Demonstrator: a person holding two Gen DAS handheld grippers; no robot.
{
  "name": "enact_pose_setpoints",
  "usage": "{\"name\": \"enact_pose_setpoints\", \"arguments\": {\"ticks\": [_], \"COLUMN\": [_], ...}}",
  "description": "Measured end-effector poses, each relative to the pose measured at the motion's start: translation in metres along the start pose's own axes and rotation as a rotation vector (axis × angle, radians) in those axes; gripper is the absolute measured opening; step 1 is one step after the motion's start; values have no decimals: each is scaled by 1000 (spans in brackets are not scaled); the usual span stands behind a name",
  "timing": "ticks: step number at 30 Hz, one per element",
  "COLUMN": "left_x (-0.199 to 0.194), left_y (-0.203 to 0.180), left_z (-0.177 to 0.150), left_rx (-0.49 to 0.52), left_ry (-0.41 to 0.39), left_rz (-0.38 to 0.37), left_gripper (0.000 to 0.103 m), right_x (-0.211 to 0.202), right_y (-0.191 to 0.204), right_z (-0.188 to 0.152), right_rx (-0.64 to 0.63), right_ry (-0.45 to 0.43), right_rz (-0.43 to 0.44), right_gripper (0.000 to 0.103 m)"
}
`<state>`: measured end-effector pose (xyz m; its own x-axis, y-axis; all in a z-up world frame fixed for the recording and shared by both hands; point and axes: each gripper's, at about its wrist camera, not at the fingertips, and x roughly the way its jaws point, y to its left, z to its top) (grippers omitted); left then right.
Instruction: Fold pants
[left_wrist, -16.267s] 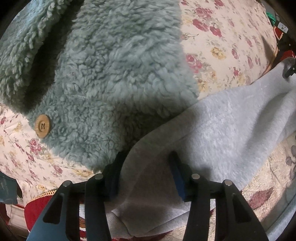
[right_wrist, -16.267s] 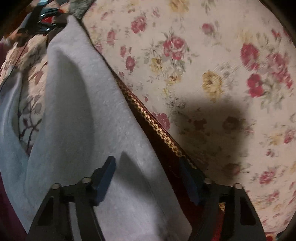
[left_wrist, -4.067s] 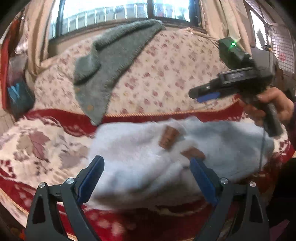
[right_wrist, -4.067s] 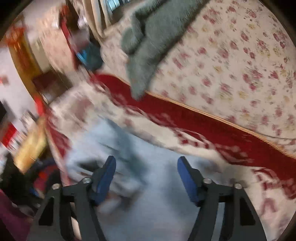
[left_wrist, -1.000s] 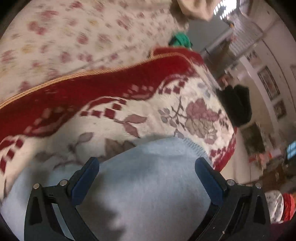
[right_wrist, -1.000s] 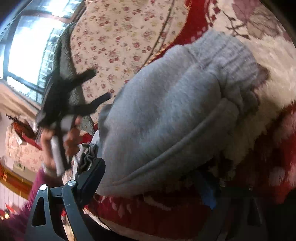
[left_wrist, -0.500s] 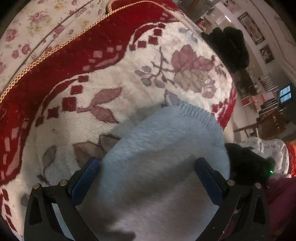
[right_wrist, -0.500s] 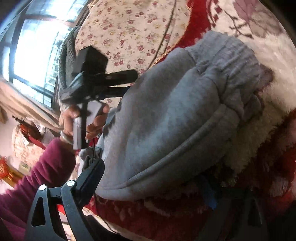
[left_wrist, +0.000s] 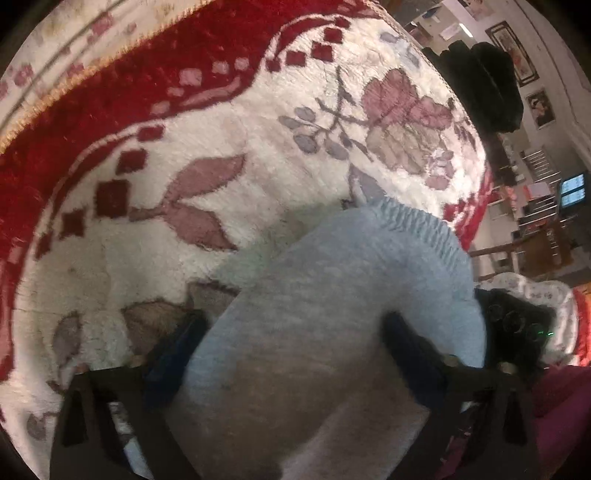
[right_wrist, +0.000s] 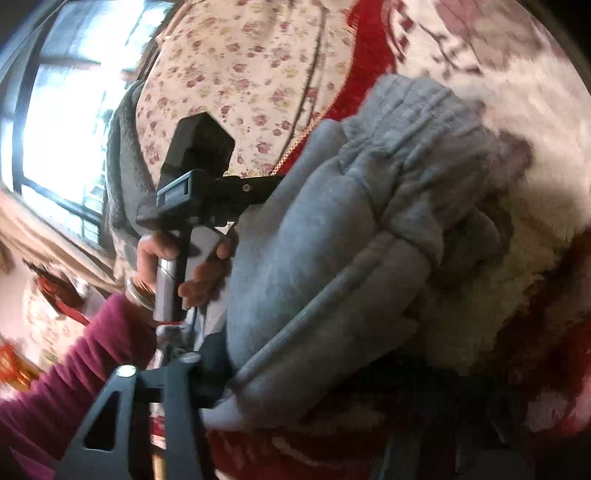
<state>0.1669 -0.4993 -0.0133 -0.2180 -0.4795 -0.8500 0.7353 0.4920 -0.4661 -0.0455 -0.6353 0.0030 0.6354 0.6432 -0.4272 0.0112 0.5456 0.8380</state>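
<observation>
We have the grey pants (left_wrist: 332, 314) bundled thick on the fluffy red-and-white blanket (left_wrist: 184, 166), toward its front edge. Our left gripper (left_wrist: 291, 347) straddles the bundle with its fingers spread wide — fabric between them, nothing pinched. Our right gripper (right_wrist: 295, 391) sits at the near seam; one finger is hidden, so we cannot tell its state. The bundle's long axis runs straight ahead of the left gripper, ribbed band farthest — that hand looks nearer.
</observation>
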Motion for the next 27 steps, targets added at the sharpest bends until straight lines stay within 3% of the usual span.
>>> {"name": "enact_pose_setpoints", "arguments": {"ticks": [2, 4, 7, 17, 27], "left_x": [-6, -15, -27, -98, -202], "left_y": [1, 0, -12, -35, -42], "left_z": [-1, -3, -7, -20, -75], "left_rx": [-12, -18, 23, 43, 38], "left_ry": [-19, -41, -66, -222, -418], "left_rz": [12, -24, 3, 20, 55], "left_gripper": [60, 39, 30, 23, 23], "right_x": [-1, -3, -9, -20, -9], "right_y": [8, 17, 31, 91, 182], "right_z": [0, 2, 6, 11, 5], "right_rx": [-34, -65, -126, -313, -521], "right_ry": [-1, -5, -10, -40, -20], "right_rz": [-9, -11, -13, 27, 76], "right_gripper": [44, 41, 38, 26, 25]}}
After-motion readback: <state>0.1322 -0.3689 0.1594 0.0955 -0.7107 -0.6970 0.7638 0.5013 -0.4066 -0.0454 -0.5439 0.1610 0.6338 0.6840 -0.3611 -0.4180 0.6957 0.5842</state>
